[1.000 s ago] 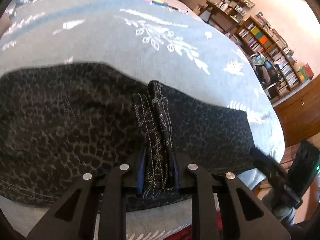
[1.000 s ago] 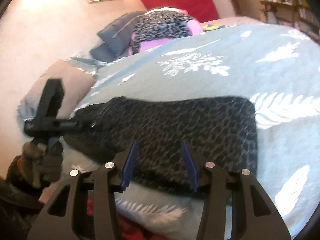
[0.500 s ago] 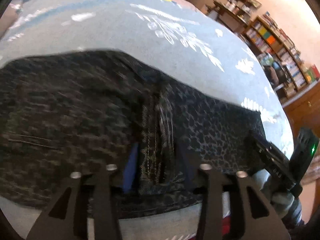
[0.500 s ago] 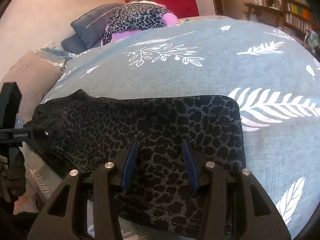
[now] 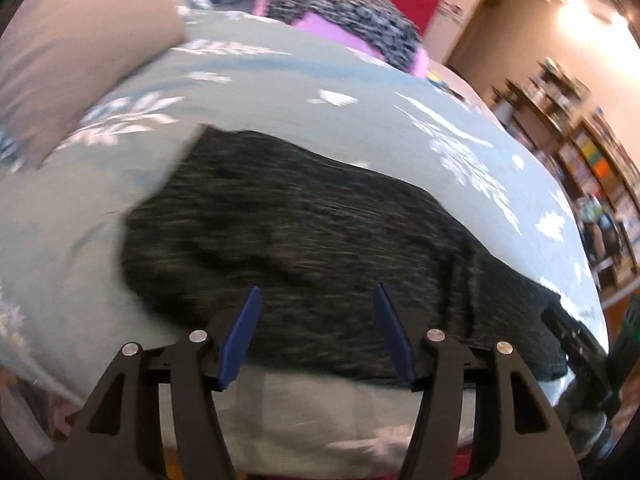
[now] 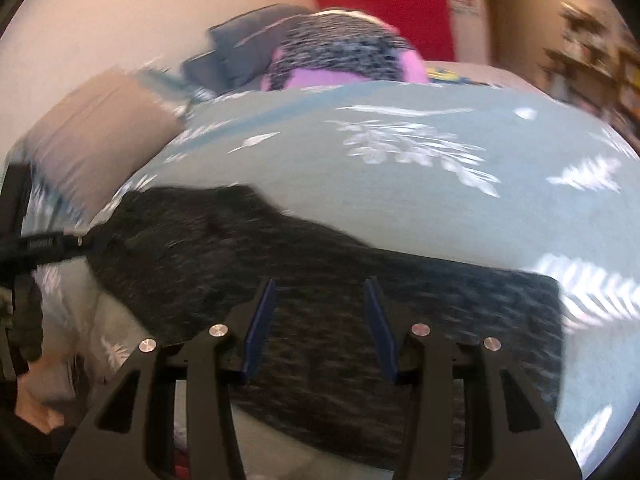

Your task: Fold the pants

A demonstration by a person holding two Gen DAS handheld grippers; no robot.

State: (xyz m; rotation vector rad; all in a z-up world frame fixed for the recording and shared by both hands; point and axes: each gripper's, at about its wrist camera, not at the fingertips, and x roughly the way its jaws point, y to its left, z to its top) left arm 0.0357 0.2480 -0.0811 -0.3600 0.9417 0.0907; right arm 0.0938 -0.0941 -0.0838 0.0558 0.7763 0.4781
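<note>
Dark leopard-print pants (image 5: 300, 232) lie folded in a long band on a grey-blue bedspread (image 5: 320, 120) with white leaf prints. My left gripper (image 5: 316, 292) hovers over the band's near edge. Its jaws are opening, and no cloth is pinched between the blue pads. In the right wrist view the same pants (image 6: 460, 300) stretch across the bedspread (image 6: 320, 184). My right gripper (image 6: 319, 284) stands open above them and holds nothing. Both views are blurred by motion.
A tan pillow (image 5: 80, 40) lies at the bed's far left. A pile of pink and leopard-print clothes (image 5: 340, 12) sits at the head end before a red panel (image 6: 380, 0). Bookshelves (image 5: 592, 152) line the wall to the right.
The left gripper let go of the bunched seam and opened, then swung left along the pants, bringing the pillow into view. The right gripper, still open, also shifted left.
</note>
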